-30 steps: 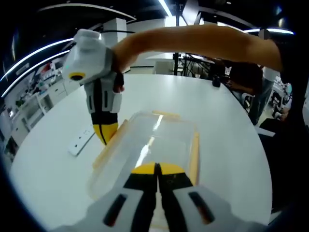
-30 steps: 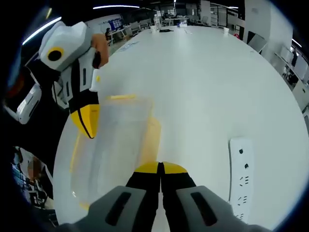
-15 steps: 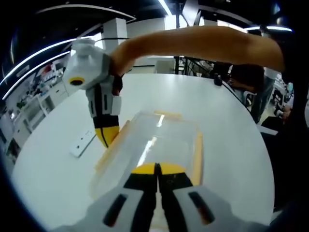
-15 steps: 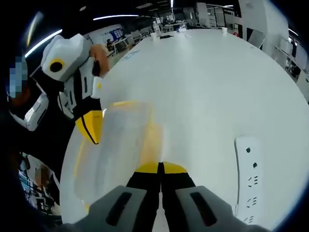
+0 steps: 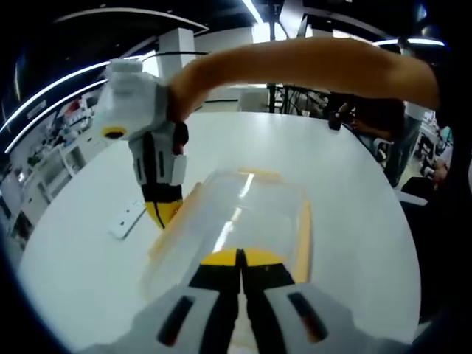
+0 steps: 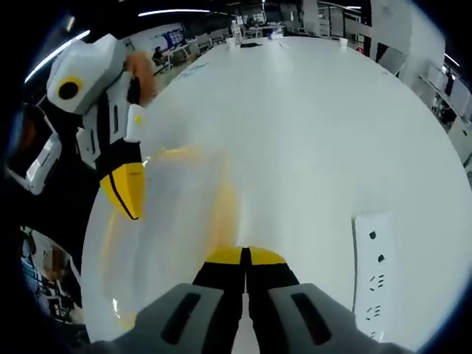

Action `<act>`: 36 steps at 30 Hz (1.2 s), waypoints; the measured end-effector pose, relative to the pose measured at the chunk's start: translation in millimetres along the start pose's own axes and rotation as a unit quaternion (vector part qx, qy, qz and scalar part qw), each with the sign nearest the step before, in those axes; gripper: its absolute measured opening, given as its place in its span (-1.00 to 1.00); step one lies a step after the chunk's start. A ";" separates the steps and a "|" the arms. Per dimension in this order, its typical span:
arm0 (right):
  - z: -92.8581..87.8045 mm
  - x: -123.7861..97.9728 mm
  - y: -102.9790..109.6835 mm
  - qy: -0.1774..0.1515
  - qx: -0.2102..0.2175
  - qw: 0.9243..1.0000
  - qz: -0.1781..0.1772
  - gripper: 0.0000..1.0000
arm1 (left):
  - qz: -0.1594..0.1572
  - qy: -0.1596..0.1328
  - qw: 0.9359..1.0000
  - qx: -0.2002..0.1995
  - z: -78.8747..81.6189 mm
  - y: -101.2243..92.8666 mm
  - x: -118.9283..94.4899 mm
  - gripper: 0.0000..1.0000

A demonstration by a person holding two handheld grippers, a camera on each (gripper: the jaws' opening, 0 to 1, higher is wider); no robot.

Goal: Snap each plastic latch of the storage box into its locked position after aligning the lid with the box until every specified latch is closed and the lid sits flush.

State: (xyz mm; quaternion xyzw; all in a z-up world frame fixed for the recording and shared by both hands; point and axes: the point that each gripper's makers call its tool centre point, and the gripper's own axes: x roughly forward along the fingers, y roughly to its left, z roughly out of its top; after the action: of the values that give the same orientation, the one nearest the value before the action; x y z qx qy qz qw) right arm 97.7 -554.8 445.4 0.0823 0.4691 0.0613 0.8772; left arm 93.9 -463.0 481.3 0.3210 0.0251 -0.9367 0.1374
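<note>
The clear storage box [image 5: 240,210] with its transparent lid lies on the white table [image 5: 346,169]. Yellow latches run along its left side [image 5: 175,221], its right side [image 5: 303,230] and its far end [image 5: 256,175]. My left gripper [image 5: 237,257] is shut with nothing in it, its yellow tips over the near end of the lid. My right gripper [image 5: 160,210], held by a hand, is shut and points down onto the left-side latch. In the right gripper view the box [image 6: 166,228] is blurred, my right gripper [image 6: 243,256] sits by a yellow latch [image 6: 221,214], and my left gripper [image 6: 125,190] hangs over the box's far side.
A white power strip [image 5: 125,217] lies on the table left of the box, and it appears again [image 6: 372,273] at the right in the right gripper view. A person's bare arm [image 5: 295,66] crosses above the box. Desks and people stand beyond the table's far edge.
The right gripper has shifted slightly left and lower along the box's left latch. The right gripper view has swung and blurred. The left gripper holds its place.
</note>
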 end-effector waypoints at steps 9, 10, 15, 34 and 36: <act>-6.5 -0.3 -4.1 0.041 -0.049 0.996 -0.061 -1.00 | 0.008 0.011 1.000 0.002 -0.4 -1.3 0.4 -1.00; -8.9 0.5 -6.1 0.051 -0.052 0.995 -0.068 -1.00 | 0.010 0.013 1.000 0.001 -0.4 -1.5 0.4 -1.00; -8.4 -1.9 -9.9 0.045 -0.050 0.994 -0.086 -1.00 | 0.016 0.009 1.000 0.004 -0.7 -1.8 0.0 -1.00; -24.3 -17.1 -13.3 0.067 -0.071 0.952 -0.292 -1.00 | 0.038 0.036 0.999 -0.009 2.7 4.1 3.4 -1.00; -24.6 -17.1 -12.6 0.064 -0.072 0.951 -0.295 -1.00 | 0.043 0.041 0.998 -0.007 2.7 4.5 3.6 -1.00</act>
State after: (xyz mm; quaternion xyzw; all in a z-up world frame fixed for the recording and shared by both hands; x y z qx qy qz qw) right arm 68.1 -568.2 443.3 -0.1270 0.5216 -0.1613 0.8281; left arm 90.8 -468.6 481.4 0.3590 0.0235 -0.9157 0.1791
